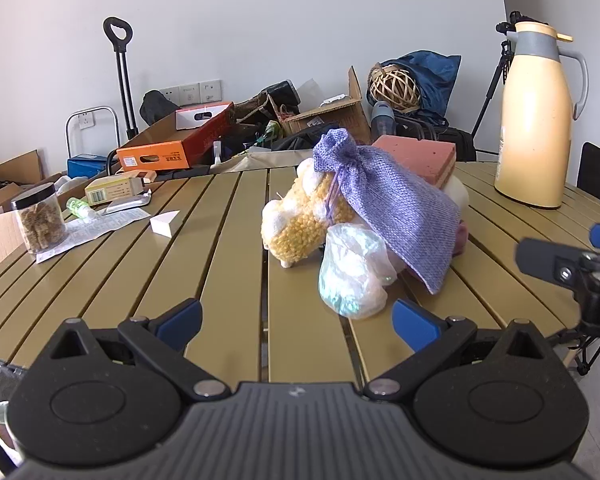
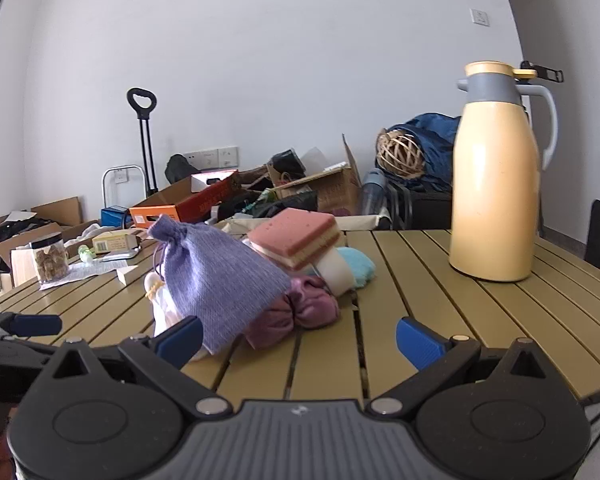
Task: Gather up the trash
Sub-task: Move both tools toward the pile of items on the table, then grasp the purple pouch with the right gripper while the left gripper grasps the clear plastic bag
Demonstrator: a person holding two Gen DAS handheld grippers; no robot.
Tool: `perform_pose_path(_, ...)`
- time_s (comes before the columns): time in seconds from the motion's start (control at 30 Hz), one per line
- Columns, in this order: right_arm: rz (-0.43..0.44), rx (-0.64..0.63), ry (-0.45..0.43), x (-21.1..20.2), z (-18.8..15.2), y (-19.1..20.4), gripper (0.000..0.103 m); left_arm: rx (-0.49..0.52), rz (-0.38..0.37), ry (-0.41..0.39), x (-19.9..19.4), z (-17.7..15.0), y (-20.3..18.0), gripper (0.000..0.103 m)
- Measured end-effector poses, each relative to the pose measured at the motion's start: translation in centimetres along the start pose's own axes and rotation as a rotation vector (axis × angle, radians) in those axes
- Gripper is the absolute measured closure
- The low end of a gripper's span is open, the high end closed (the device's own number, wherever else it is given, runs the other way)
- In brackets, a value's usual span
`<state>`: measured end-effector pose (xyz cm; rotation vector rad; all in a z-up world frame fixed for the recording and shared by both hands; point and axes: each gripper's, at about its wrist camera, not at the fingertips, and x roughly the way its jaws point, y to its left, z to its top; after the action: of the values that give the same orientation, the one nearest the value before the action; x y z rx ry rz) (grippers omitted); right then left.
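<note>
A crumpled clear plastic bag lies on the olive slatted table, leaning against a yellow plush toy under a purple drawstring pouch. My left gripper is open just short of the plastic bag, with nothing between its fingers. My right gripper is also open and holds nothing. It faces the purple pouch and a mauve cloth bundle. A printed paper leaflet and a foil blister pack lie at the table's left.
A pink sponge tops the pile. A tall yellow thermos stands at the right. A snack jar, a small green bottle, a white wedge and a small carton sit at the left. Boxes and bags crowd the floor behind.
</note>
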<state>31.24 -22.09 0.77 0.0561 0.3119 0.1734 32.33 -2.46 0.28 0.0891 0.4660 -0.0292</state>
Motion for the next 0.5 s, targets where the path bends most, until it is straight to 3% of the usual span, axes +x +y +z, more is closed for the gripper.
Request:
perform_pose_path(0.3,0.059,-0.046,-0.031,4.4,1.9,2.3,0.002,-0.009,0.002,-0.002,1.9,0.5,1.1,0.000)
perform_pose_path(0.5,0.124,-0.011,-0.011,6.6,2.7,3.1,0.014,-0.032,0.010,0.026,2.7,0.7,2.3,0.000)
